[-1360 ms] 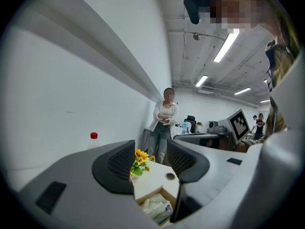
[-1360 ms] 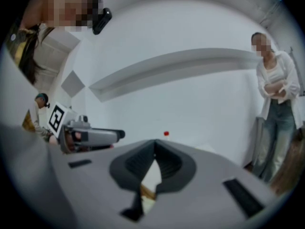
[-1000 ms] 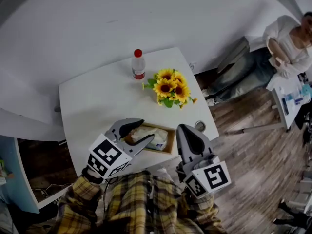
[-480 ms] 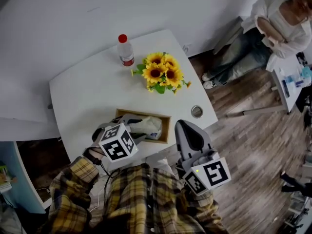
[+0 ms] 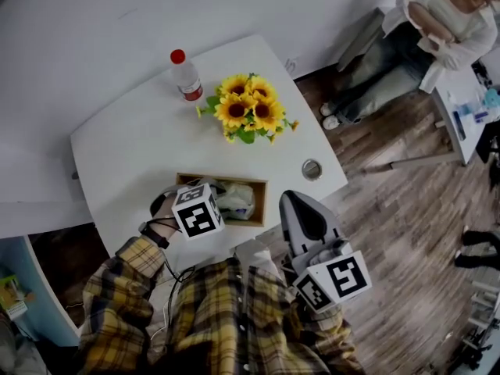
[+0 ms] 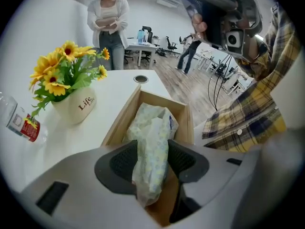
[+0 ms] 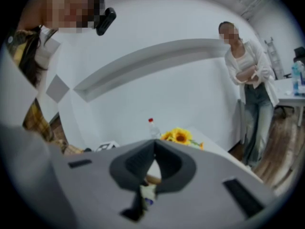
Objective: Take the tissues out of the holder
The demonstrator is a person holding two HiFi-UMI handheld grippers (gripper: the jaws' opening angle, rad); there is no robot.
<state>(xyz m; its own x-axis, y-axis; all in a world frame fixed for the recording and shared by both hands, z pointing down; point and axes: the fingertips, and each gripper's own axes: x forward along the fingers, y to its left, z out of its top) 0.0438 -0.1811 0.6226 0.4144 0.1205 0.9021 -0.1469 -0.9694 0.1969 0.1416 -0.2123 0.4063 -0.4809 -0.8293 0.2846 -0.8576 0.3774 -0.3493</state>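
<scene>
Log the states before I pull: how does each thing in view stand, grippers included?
Open wooden box holder: flat on white table.
Pale plastic-wrapped tissue pack: pinched, lying in the holder.
Left gripper: shut on the tissue pack.
Right gripper: shut, empty.
Red-capped clear plastic bottle: upright, capped.
Yellow sunflowers in white pot: upright.

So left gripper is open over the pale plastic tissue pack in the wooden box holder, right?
No, it's shut: the left gripper clamps the pale plastic tissue pack in the wooden box holder, per the left gripper view.
</scene>
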